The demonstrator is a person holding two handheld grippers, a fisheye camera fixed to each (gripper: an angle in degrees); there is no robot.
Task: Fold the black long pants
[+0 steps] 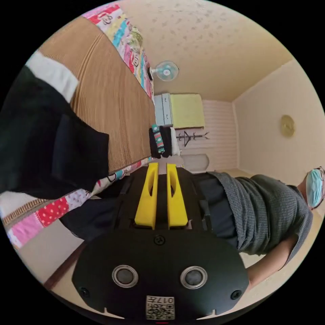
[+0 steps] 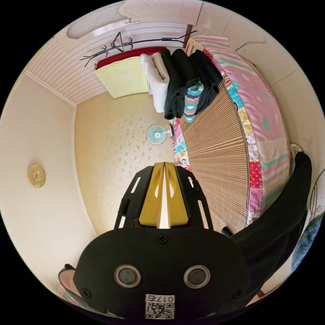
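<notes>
The black long pants [image 1: 50,152] lie bunched on the bed's bamboo mat [image 1: 111,101], at the left of the left gripper view, reaching the bed's edge. A white piece of cloth [image 1: 54,74] shows at their far end. My left gripper [image 1: 162,165] hangs off the bed, apart from the pants, its yellow jaws parallel with a narrow gap and nothing between them. In the right gripper view, my right gripper [image 2: 164,164] points at the wall with its jaw tips touching and holding nothing. A black stretch of fabric [image 2: 281,216] hangs beside the bed's edge.
A stack of folded clothes [image 2: 182,88] sits at the mat's [image 2: 216,162] far end, also seen as folded clothes [image 1: 159,140]. A person in a grey sweater [image 1: 271,210] stands by the bed. A wall fan [image 2: 156,134] and a coat rack [image 2: 115,44] are beyond.
</notes>
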